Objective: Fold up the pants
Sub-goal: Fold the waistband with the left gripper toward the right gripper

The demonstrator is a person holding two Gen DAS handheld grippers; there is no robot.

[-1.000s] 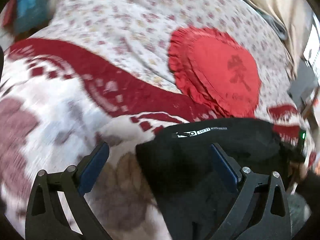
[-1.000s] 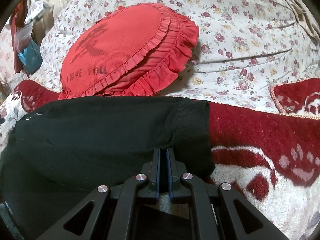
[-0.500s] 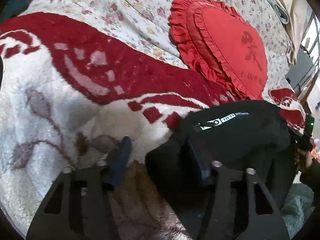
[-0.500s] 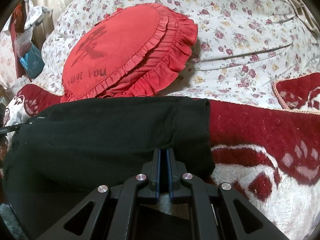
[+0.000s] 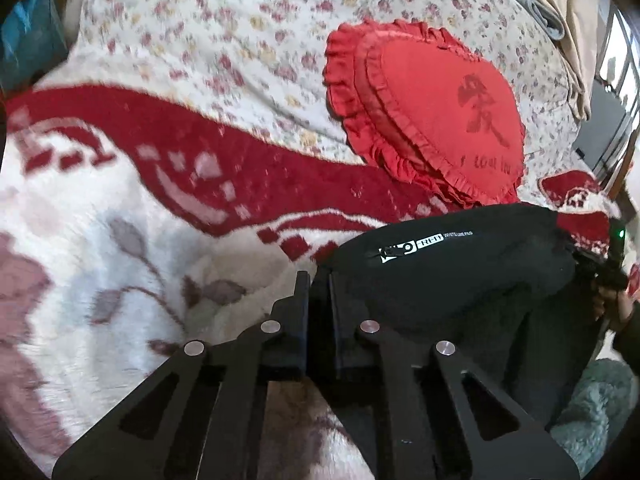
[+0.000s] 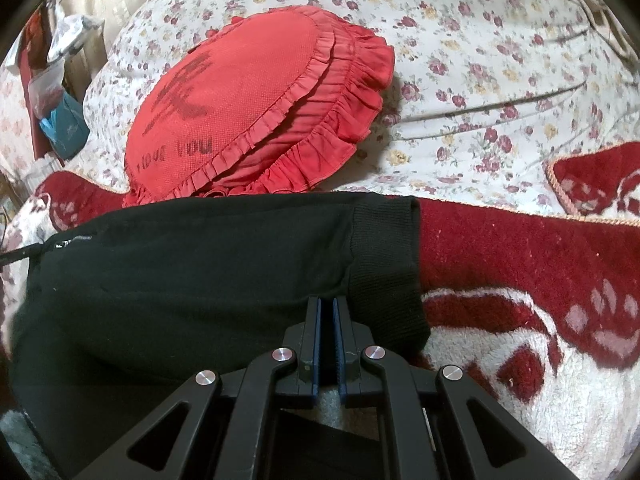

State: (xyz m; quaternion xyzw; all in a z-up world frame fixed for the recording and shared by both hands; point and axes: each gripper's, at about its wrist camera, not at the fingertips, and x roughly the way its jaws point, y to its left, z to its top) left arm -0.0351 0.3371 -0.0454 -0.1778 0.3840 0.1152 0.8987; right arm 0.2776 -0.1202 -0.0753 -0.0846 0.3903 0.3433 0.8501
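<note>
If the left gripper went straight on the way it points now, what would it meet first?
The black pants: the left gripper has just closed on their edge. Further on probably the red and white blanket; depth is unclear.

This is a bedroom in someone's home. A bed fills the room, spread with a cream sheet (image 6: pixel 500 40) printed with small flowers, and a fluffy red-and-white blanket (image 6: pixel 520 280) lies over its near side. A frilled red heart cushion (image 6: pixel 248 108) rests further back. Beige curtains (image 5: pixel 560 12) hang at far right.
</note>
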